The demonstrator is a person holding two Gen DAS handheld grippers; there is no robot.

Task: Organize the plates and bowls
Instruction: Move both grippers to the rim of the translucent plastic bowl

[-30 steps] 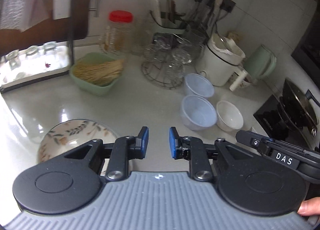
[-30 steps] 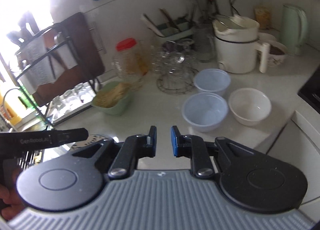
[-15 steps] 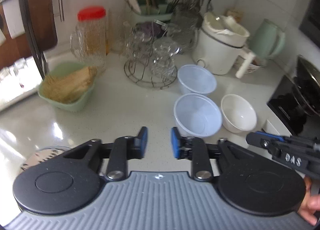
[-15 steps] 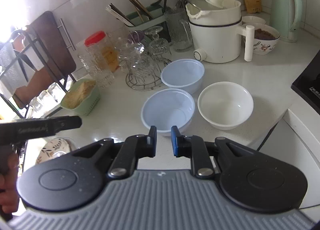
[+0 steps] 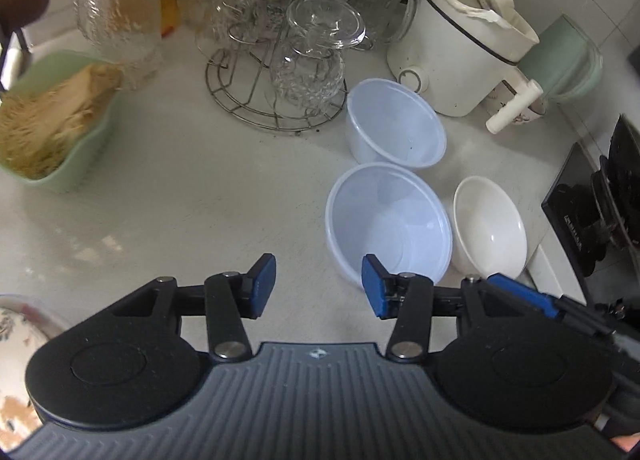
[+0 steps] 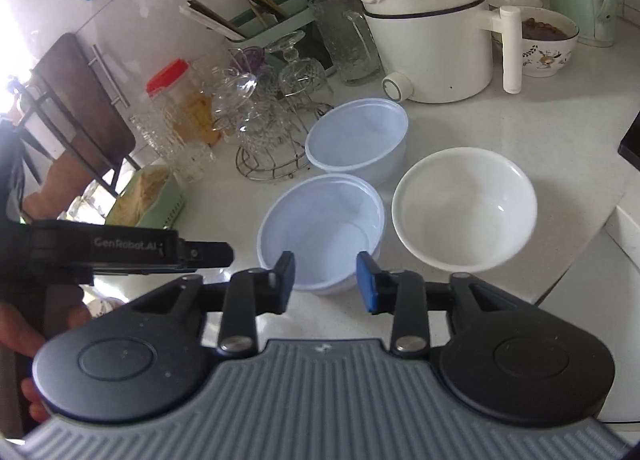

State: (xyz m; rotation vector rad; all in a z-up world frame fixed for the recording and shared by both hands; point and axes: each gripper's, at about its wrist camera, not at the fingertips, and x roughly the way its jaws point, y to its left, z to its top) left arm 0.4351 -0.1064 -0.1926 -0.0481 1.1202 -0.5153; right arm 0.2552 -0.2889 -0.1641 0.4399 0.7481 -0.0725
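Translucent plastic is being shown by the near bowl [image 5: 388,220], which is being taken as the landmark on the pale surface [image 5: 192,188]. Behind it, a second plastic bowl [image 5: 394,126] is being seen just beside the wire glass rack [image 5: 276,60]. To its right, a white ceramic bowl [image 5: 490,226] is being seen close alongside. The left tongs [image 5: 318,286] are being held open and empty just in front of its rim. The right tongs [image 6: 325,280] are likewise being held open, with nothing gripped, over its near edge. Far to its left, a patterned plate [image 5: 16,324] is being partly shown.
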